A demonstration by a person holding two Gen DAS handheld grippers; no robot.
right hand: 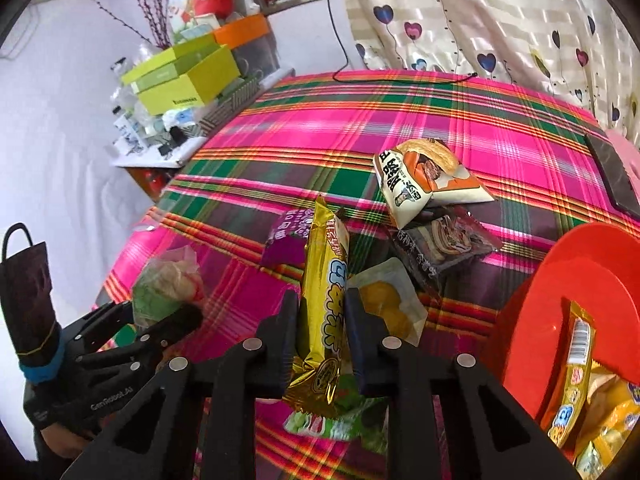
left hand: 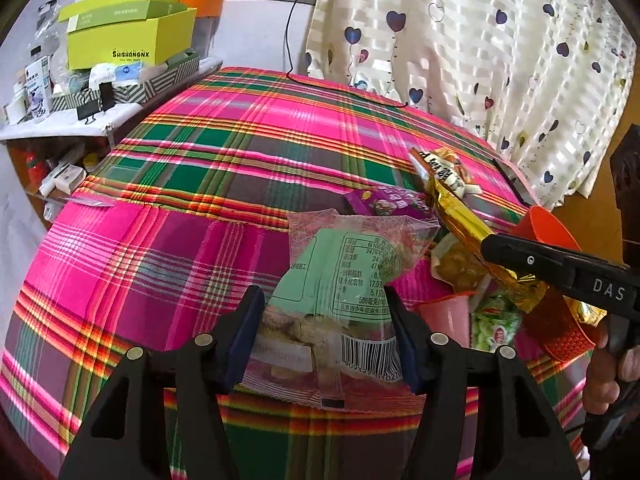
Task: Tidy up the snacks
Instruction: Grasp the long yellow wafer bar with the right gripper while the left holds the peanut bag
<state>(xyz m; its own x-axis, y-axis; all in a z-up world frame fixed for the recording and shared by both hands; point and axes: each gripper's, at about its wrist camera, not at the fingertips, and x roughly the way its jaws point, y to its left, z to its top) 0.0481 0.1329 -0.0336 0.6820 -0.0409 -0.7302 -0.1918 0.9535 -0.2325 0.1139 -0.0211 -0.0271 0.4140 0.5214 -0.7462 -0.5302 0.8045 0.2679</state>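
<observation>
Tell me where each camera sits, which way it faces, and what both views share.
Left wrist: rides the left gripper, looking down along its fingers at a clear green-labelled snack bag between them; a hand shows at right.
Right wrist: rides the right gripper, clamped on a gold snack bar; red bowl at right.
Shared: the plaid cloth, both snacks, each other's gripper.

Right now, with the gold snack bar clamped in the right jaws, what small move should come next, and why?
Probably carry the gold snack bar to the right and over the red bowl. The right gripper is shut on it, the bar is lifted off the plaid cloth, and the bowl beside it already holds similar yellow packets. The left gripper sits around a clear bag, so keep clear of it.
</observation>
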